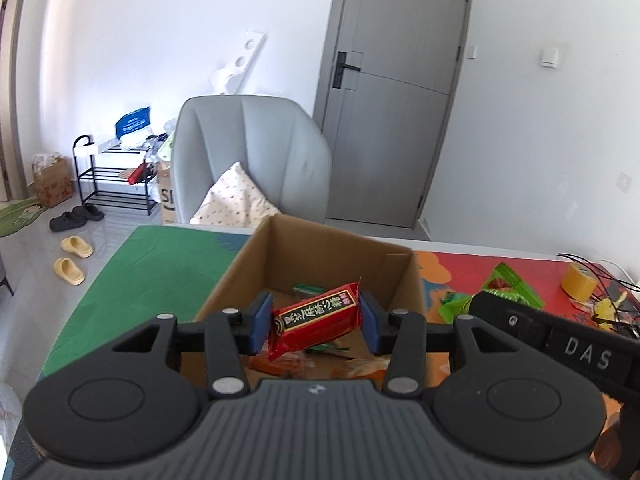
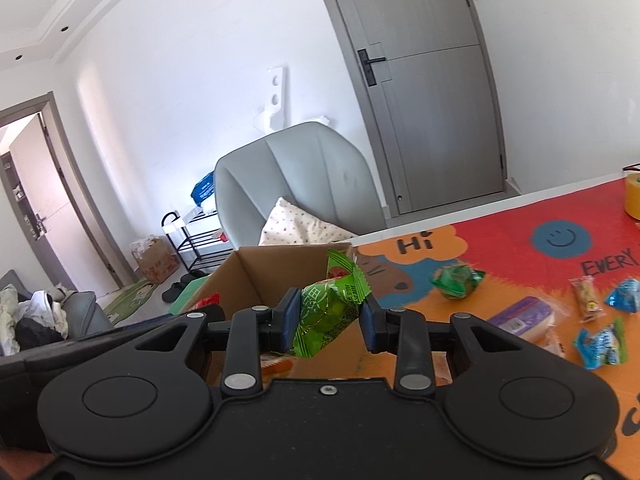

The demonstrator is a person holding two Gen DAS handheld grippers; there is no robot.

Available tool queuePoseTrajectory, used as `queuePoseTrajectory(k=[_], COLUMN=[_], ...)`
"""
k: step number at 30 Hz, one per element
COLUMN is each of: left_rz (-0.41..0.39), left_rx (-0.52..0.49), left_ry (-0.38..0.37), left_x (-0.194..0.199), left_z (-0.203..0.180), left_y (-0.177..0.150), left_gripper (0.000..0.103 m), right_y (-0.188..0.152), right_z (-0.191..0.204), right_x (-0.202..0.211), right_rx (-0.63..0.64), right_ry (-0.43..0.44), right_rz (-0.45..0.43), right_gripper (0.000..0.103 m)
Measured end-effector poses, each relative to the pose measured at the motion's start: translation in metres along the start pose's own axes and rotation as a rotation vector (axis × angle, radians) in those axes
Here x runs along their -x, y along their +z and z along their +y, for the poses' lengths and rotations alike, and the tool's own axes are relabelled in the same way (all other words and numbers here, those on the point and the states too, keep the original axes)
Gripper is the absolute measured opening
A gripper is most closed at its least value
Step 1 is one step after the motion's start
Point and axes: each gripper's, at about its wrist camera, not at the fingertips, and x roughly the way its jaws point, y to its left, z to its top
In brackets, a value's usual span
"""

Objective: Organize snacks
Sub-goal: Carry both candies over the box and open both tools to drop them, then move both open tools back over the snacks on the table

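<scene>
My left gripper [image 1: 316, 322] is shut on a red snack packet [image 1: 314, 322] with a black label, held over the open cardboard box [image 1: 320, 248]. Several snack packets lie on the box floor [image 1: 312, 360]. My right gripper [image 2: 329, 318] is shut on a green snack packet [image 2: 330, 312], held beside the near right corner of the same cardboard box [image 2: 256, 276]. In the left wrist view the right gripper's black body [image 1: 560, 340] reaches in from the right with the green packet [image 1: 500, 292] at its tip.
Loose snacks lie on the colourful mat [image 2: 520, 248]: a green one [image 2: 458, 280], blue ones [image 2: 600, 346], a purple-and-white pack [image 2: 524, 318]. A roll of yellow tape [image 1: 578, 282] sits at the right. A grey chair [image 1: 252, 160] with a cushion stands behind the table.
</scene>
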Motion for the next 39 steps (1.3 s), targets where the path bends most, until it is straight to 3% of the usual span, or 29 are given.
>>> queuePoseTrajectory(k=[9,16,18,20,27,29,39], left_rz=[0.004,-0.007,-0.006,-0.003,-0.011,-0.01,0.007], left_rx=[0.04,0.063,0.067,0.068,0.056,0.044,0.009], left_ry=[0.048,0.07,0.074,0.078,0.083,0.085,0.055], left_x=[0.003,0.011,0.011,0.012,0.011,0.01,0.008], left_z=[0.022,0.032,0.033,0.033,0.027,0.022,0.001], left_y=[0.003,0.005,0.005,0.004,0.002,0.0,-0.009], left_gripper=[0.06,0.063,0.066,0.069,0.083,0.087,0.089], right_y=[0.001,0.004,0.005,0.005,0.001,-0.002,-0.015], right_z=[0.019,0.024,0.025,0.025,0.008,0.002,-0.027], right_x=[-0.017,-0.023,-0.025,-0.026,-0.012,-0.008,0.012], right_rx=[0.018,0.017,0.016,0.019,-0.017,-0.029,-0.069], right_ry=[0.044,0.057,0.063,0.058,0.012,-0.004,-0.075], right_rz=[0.023,0.021,0.018,0.017,0.006,0.009,0.023], right_gripper=[0.033,0.033,0.036,0.053,0.056,0.06,0.068])
